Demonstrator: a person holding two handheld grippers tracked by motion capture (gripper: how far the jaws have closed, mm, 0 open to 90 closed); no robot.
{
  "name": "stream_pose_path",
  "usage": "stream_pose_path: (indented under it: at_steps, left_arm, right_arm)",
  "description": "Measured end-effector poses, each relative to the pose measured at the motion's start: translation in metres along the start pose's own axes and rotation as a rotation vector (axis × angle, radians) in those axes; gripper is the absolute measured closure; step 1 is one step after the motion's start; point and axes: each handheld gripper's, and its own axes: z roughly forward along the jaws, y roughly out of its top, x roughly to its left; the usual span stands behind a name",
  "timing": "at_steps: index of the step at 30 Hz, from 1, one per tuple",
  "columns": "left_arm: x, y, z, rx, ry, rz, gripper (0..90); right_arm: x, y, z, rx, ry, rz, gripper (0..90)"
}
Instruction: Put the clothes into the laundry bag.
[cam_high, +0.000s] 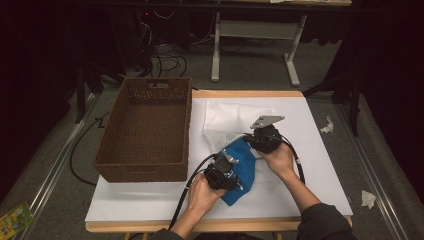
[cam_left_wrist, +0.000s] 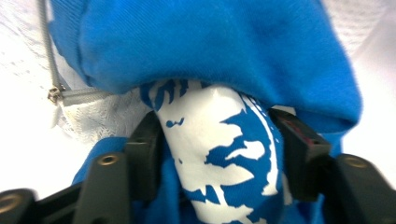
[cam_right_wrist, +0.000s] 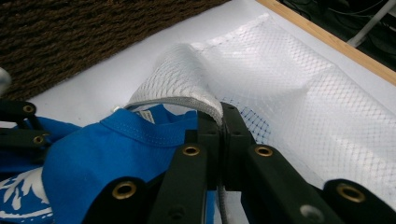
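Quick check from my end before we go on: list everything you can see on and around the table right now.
wicker basket: one, dark brown, left part of table, nothing seen inside
mesh laundry bag: one, white, table centre, its zipper edge lifted
shirt: one, blue with white print, bunched at the bag's mouth
table: one, white top, wood edge
paper scraps: two, white, floor at right
packet: one, green-yellow, floor at bottom left
left gripper: black, jaws around the shirt's printed fold
right gripper: black, clamped on the bag's edge

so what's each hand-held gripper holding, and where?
Left hand-held gripper: blue shirt, clamped on a bunched printed fold. Right hand-held gripper: white mesh bag, pinched at its zippered opening edge.
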Motion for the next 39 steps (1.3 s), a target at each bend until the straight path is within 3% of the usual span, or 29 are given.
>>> stream_pose_path:
  at_steps: [4, 7, 14, 17, 23, 28, 34, 39]
  left_arm:
    - [0.0, 0.003, -0.008, -0.025, -0.012, 0.0, 61.6]
    - [-0.001, 0.008, -0.011, -0.018, -0.03, 0.012, 71.0]
    - [-0.002, 0.017, -0.01, 0.005, -0.044, 0.036, 84.5]
    - [0.0, 0.022, -0.015, -0.021, -0.068, 0.029, 85.9]
    - [0.011, 0.035, -0.031, -0.123, -0.127, -0.04, 86.6]
    - [0.012, 0.045, -0.035, -0.165, -0.112, -0.047, 86.7]
    - [0.008, 0.055, -0.031, -0.174, -0.065, -0.022, 86.7]
    - [0.011, 0.059, -0.022, -0.186, -0.033, -0.046, 86.7]
  right_arm:
    - [0.0, 0.0, 0.0, 0.004, 0.0, -0.005, 89.5]
    - [0.001, 0.001, 0.001, 0.004, 0.002, -0.007, 89.5]
    - [0.003, 0.004, 0.0, 0.003, 0.008, -0.01, 89.5]
    - [0.004, 0.006, 0.0, 0.001, 0.009, -0.017, 89.5]
    - [0.006, 0.008, -0.001, 0.002, 0.019, -0.018, 89.6]
    - [0.007, 0.011, -0.004, -0.011, 0.021, -0.029, 89.6]
    - [0.006, 0.014, -0.01, -0.021, 0.02, -0.027, 89.6]
    - [0.006, 0.014, -0.011, -0.022, 0.026, -0.031, 89.6]
